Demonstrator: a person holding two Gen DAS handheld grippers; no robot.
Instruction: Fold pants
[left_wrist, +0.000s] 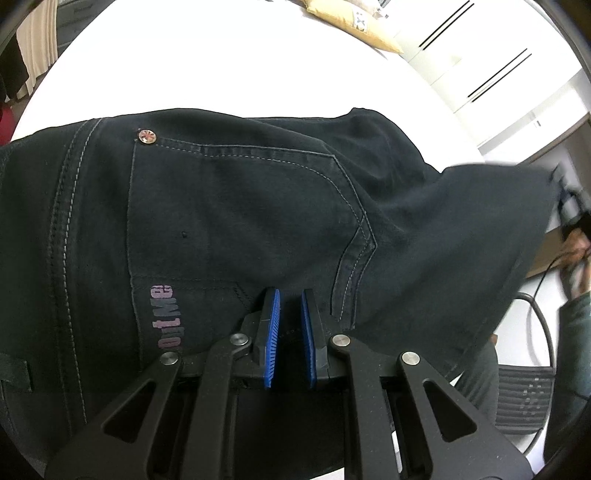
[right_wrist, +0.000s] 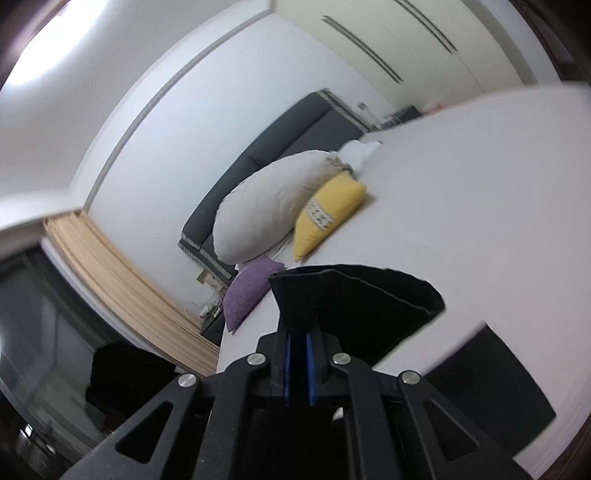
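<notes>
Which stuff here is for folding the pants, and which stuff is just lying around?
For the job:
- black pants
- left gripper, clamped on the pants
- right gripper, clamped on a pant end
- white bed, where the pants lie

Just lying about:
- yellow pillow
- purple pillow
- big grey pillow

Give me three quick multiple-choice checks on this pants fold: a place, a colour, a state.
1. Where does the dark denim pants lie?
A. white bed
B. wooden floor
C. chair

2. What colour is the cushion beside the large cream pillow?
A. red
B. yellow
C. green

3. What is the right gripper doing?
A. open, empty
B. out of view
C. shut on dark cloth

Key: A, white bed lies beneath the pants; B, the yellow cushion leans on the pillow; C, the pants' dark cloth fans out from the closed jaws.
</notes>
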